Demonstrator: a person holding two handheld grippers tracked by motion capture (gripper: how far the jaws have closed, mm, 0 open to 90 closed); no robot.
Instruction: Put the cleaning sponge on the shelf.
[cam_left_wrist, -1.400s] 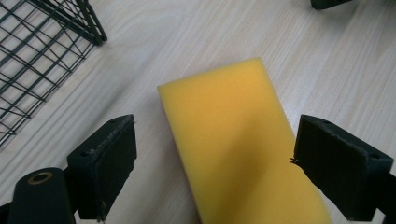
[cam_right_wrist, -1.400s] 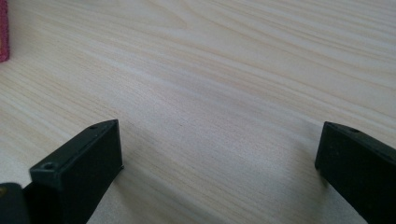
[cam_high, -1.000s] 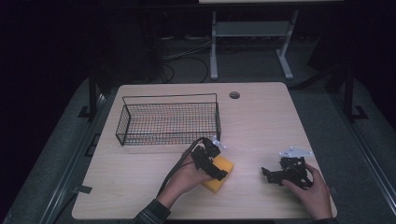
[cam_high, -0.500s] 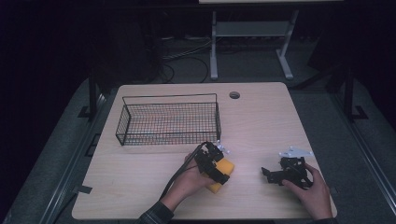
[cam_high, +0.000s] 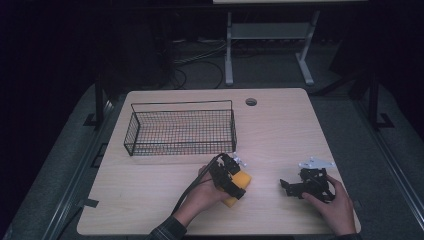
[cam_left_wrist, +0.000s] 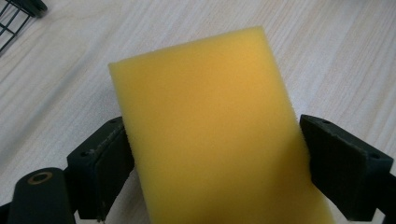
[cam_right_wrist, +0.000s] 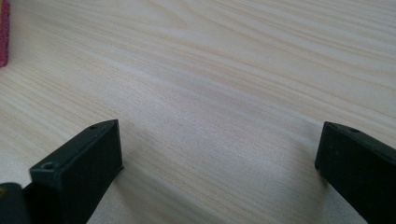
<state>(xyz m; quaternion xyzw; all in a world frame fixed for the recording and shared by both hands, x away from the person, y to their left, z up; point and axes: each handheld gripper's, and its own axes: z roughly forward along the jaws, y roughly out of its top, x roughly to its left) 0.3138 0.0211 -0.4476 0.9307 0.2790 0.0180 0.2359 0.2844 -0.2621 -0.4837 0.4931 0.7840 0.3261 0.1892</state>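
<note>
The left gripper (cam_high: 239, 176) has its jaws around the yellow sponge (cam_left_wrist: 210, 135), which lies flat on the table (cam_high: 280, 130) just in front of the wire basket (cam_high: 180, 131). Both pads touch the sponge's sides, so it looks grasped, though barely squeezed. I would press a little firmer before lifting, so the soft foam does not slip. The right gripper (cam_high: 292, 186) rests spread wide, holding nothing.

Dim, dark room around a light wood-grain table (cam_high: 280, 125) with a round cable hole (cam_high: 251, 102). Grey floor (cam_high: 65, 165) beneath, strewn with black cables (cam_high: 192, 62). Farther back, a white metal stand (cam_high: 270, 35).
</note>
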